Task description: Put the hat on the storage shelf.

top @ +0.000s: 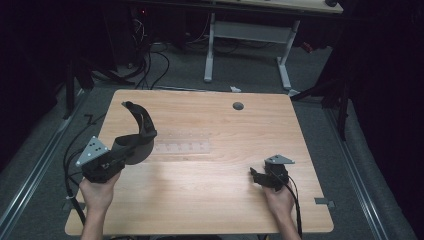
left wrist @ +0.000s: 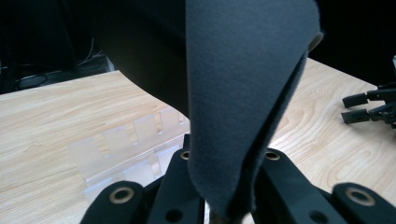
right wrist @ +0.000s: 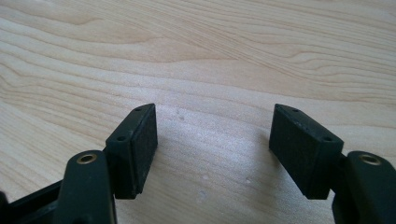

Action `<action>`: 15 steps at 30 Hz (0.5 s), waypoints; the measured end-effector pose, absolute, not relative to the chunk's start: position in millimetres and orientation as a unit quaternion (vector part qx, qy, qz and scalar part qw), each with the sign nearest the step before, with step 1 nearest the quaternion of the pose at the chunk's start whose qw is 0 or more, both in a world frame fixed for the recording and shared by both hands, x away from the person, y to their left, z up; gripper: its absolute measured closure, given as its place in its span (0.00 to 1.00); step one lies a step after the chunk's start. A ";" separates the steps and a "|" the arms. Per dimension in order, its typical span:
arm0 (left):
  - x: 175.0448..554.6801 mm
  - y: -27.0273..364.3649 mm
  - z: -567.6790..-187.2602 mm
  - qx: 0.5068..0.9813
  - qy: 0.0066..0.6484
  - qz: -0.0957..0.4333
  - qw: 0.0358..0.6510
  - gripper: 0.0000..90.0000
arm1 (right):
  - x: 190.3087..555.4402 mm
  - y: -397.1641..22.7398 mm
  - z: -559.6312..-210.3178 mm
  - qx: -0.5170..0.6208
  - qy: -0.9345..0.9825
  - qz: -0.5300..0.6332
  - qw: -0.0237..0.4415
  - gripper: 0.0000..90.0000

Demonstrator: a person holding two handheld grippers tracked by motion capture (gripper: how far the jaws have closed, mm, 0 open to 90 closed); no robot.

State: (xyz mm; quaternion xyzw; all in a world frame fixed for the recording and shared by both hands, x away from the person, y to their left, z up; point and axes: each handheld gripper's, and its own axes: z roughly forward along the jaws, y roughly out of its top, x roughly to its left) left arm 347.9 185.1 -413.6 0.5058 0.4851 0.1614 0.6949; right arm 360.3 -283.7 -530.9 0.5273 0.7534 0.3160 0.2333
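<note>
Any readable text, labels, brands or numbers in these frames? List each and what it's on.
None readable.
Dark grey cloth clamped in the left gripper: plain, no tag or print visible.
Clear plastic tray on the wooden table: no markings to be made out.
Right gripper, jaws apart over bare wood: no lettering visible on it.

No text, label, brand or number can be read anywhere. The dark cloth [left wrist: 243, 93] is plain. The clear tray [top: 181, 147] on the table [top: 210, 200] bears no legible marking.
</note>
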 end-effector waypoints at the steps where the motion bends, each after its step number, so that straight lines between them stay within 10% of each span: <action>1: 349.1 186.2 -413.5 0.504 0.486 0.162 0.695 0.96 | 360.4 -283.8 -530.9 0.527 0.754 0.316 0.233 0.36; 15: 372.0 196.6 -412.6 0.492 0.505 0.186 0.684 0.96 | 360.1 -283.4 -531.1 0.526 0.754 0.316 0.233 0.35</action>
